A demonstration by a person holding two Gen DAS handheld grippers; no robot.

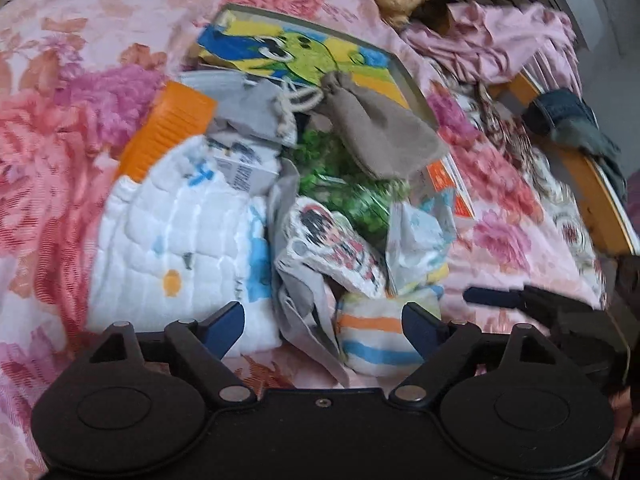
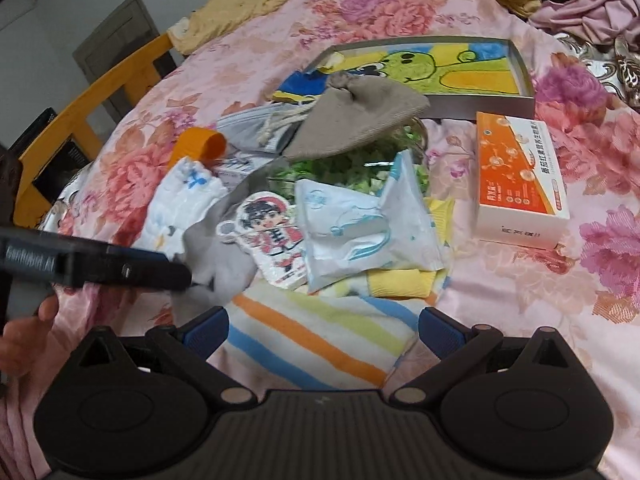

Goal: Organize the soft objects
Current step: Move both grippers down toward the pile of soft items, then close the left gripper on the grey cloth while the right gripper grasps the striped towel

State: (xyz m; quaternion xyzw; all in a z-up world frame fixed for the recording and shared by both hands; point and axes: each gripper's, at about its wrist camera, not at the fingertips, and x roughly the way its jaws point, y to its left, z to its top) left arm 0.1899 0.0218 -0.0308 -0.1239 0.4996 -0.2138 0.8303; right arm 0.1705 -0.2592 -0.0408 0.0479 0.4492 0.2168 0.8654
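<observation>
Because both hand-held grippers – left gripper (image 1: 322, 322) and right gripper (image 2: 322, 326) – hang spread and empty over the striped cloth (image 2: 316, 332) at the bed's (image 2: 520, 312) near edge, the jumbled soft heap – grey pouch (image 2: 360, 116) farthest – looks unsorted.

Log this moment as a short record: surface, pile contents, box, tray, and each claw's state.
surface: pink floral bedspread
pile: striped cloth, white quilted cloth, grey drawstring pouch, cartoon patch, sealed wipe packet, green leafy item
box: orange and white box, apart from the pile, on the bedspread
tray: picture tray behind the pile
left claw: open, over the pile, gripping nothing
right claw: open, striped cloth between its jaws, not pinched
</observation>
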